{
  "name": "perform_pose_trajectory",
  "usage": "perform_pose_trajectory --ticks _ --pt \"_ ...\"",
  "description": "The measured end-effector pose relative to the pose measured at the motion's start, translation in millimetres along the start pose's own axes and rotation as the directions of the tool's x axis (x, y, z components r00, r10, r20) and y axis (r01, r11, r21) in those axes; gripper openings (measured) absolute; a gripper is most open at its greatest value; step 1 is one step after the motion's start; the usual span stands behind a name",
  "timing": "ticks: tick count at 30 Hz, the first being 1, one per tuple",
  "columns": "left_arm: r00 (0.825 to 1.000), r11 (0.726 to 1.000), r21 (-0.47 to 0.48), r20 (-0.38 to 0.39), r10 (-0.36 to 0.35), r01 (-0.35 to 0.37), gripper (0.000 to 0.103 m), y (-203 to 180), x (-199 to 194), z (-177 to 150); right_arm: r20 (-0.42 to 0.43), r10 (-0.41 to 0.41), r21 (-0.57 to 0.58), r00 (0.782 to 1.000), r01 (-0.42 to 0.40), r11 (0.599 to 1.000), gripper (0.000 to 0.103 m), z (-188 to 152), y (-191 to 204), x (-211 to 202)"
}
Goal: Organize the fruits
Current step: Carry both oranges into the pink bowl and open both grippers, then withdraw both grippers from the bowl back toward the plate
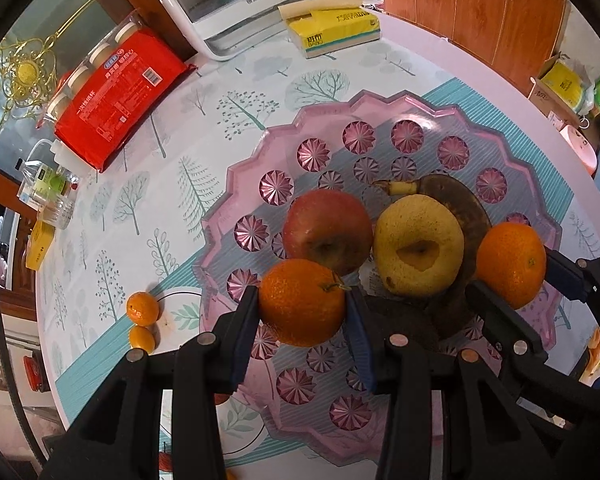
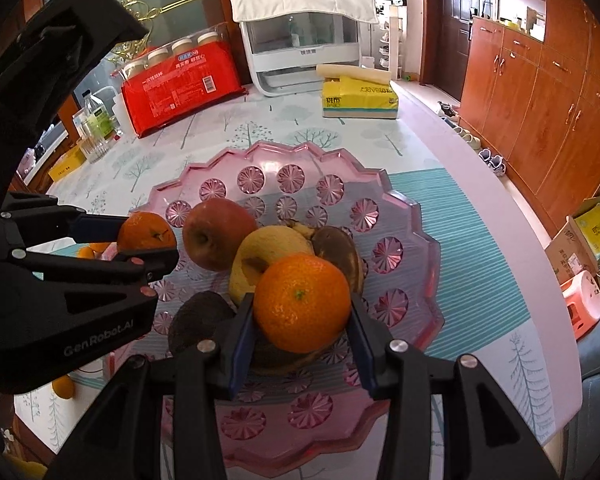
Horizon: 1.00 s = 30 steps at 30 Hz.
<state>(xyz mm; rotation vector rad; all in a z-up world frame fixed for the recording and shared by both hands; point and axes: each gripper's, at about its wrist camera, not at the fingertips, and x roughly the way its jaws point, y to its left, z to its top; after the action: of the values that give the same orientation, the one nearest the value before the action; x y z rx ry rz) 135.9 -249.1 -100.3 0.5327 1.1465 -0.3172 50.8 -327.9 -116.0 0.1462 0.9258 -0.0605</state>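
A pink scalloped tray [image 1: 256, 160] [image 2: 412, 216] holds a red apple [image 1: 328, 230] [image 2: 218, 234], a yellow pear [image 1: 418, 244] [image 2: 268, 248], a browned banana [image 1: 456, 200] [image 2: 336, 256] and a dark fruit [image 2: 200, 320]. My left gripper [image 1: 302, 292] [image 2: 148, 238] is shut on an orange [image 1: 302, 316] [image 2: 146, 232] just over the tray's near left part, beside the apple. My right gripper [image 2: 302, 300] [image 1: 512, 270] is shut on a second orange [image 2: 302, 312] [image 1: 512, 260] right of the pear, low over the banana.
Two small oranges [image 1: 142, 308] lie on the tablecloth left of the tray. At the back stand a red pack of cups [image 1: 116, 96], a white covered box [image 1: 236, 8], a yellow tissue pack [image 1: 332, 30] and bottles [image 1: 48, 188]. The table edge [image 2: 512, 208] curves along the right.
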Motion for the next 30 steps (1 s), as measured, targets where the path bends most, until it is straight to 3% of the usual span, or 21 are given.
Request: perform_pose_trajectory --ticks 6,13,14,19,30 --pt "1.000 1.000 0.001 -0.030 -0.007 0.007 0.043 -2 6 -1 -0.017 0.027 0.022 0.999 -0.027 0.999 0.045 1 -4 3" --pt "0.999 1.000 -0.017 -0.046 -0.006 0.006 0.045 4 9 -4 0.031 0.017 0.006 0.999 -0.017 1.000 0.055 4 -1 -6" --pt "0.999 1.000 -0.017 -0.042 -0.002 0.001 0.047 5 7 -4 0.033 0.018 0.006 0.999 -0.018 1.000 0.055 4 -1 -6" --pt "0.999 0.999 -0.043 -0.026 0.026 -0.028 0.078 12 2 -6 0.036 0.012 0.020 0.999 -0.012 1.000 0.056 3 0 -7" --pt "1.000 0.996 -0.090 -0.011 0.007 -0.008 0.091 34 -7 -24 0.054 -0.004 0.033 0.999 0.003 0.999 0.059 0 10 -16"
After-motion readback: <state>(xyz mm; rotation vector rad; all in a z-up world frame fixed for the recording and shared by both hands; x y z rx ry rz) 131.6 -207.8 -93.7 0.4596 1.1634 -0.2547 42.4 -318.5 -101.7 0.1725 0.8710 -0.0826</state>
